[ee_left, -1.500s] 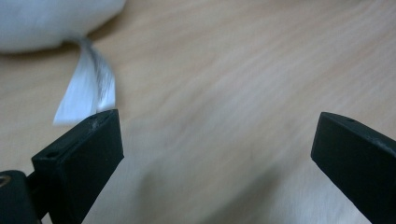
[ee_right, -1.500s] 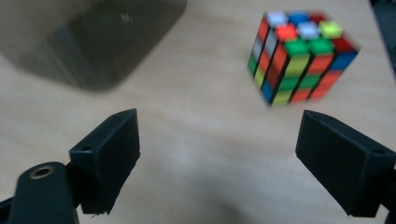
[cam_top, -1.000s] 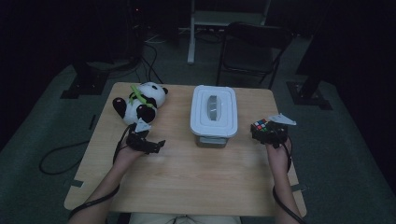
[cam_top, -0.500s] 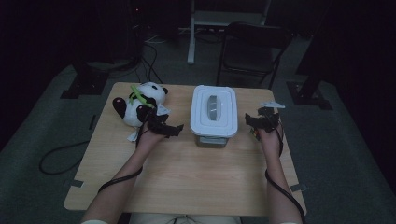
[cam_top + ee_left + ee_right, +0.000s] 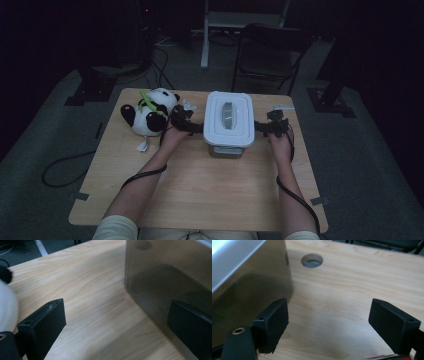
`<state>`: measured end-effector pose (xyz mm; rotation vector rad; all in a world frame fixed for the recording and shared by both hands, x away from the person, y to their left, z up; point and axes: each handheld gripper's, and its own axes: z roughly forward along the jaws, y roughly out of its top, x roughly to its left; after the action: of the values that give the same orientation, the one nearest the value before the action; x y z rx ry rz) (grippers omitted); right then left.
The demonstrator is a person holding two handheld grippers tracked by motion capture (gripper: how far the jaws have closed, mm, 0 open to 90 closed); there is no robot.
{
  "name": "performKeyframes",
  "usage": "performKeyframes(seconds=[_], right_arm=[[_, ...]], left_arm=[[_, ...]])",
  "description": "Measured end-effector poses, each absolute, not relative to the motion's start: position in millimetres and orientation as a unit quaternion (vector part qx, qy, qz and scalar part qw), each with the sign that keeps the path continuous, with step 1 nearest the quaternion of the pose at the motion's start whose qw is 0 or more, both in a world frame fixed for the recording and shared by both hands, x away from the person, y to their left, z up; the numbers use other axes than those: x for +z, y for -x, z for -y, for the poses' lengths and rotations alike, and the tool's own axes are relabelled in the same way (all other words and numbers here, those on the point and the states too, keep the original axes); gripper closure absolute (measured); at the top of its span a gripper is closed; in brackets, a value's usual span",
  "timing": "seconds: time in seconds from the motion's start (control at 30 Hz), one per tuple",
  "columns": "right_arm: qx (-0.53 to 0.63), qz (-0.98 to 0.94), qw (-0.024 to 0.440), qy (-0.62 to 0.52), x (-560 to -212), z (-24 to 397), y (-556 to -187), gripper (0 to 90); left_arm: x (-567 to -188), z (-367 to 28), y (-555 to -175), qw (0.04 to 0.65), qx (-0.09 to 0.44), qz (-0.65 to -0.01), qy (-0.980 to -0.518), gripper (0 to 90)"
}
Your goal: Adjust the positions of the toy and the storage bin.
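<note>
**Two grippers flanking the box, and lots of ways this slips**

The lidded box [image 5: 229,125], white lid over smoky translucent walls, sits around the middle of the table [image 5: 200,200], toward the far edge. The left gripper [image 5: 187,124] is right up against its left wall and the right gripper [image 5: 267,127] is against its right wall, one on each side. Both have their jaws spread wide with nothing between them, just bare wood. In the left gripper view one jaw is touching or nearly touching the wall; in the right gripper view the box wall [image 5: 249,280] is just beside the near jaw.

My worry: if the plan is to squeeze the box between the two tools, those smooth walls look slick, so uneven pressure could twist it or let it drop. Catching only the lid rim might pop the lid instead. Also, the plush panda [image 5: 149,112] is close behind the left hand, so a sloppy elbow-out move nudges it.
</note>
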<state>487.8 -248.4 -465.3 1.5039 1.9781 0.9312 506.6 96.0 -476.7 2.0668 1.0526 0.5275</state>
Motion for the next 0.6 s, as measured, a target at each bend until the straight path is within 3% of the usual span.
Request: performKeyframes(seconds=[0.17, 0.6], right_arm=[[0.342, -0.743, 0.228, -0.529, -470, 239, -487, 16.0], [0.347, -0.753, 0.217, -0.515, -469, 228, -483, 21.7]], left_arm=[[-477, -91, -507, 0.368, 0.223, -0.403, -0.808, 3.1], [-474, -95, -504, 0.365, 0.204, -0.4, -0.816, 3.0]])
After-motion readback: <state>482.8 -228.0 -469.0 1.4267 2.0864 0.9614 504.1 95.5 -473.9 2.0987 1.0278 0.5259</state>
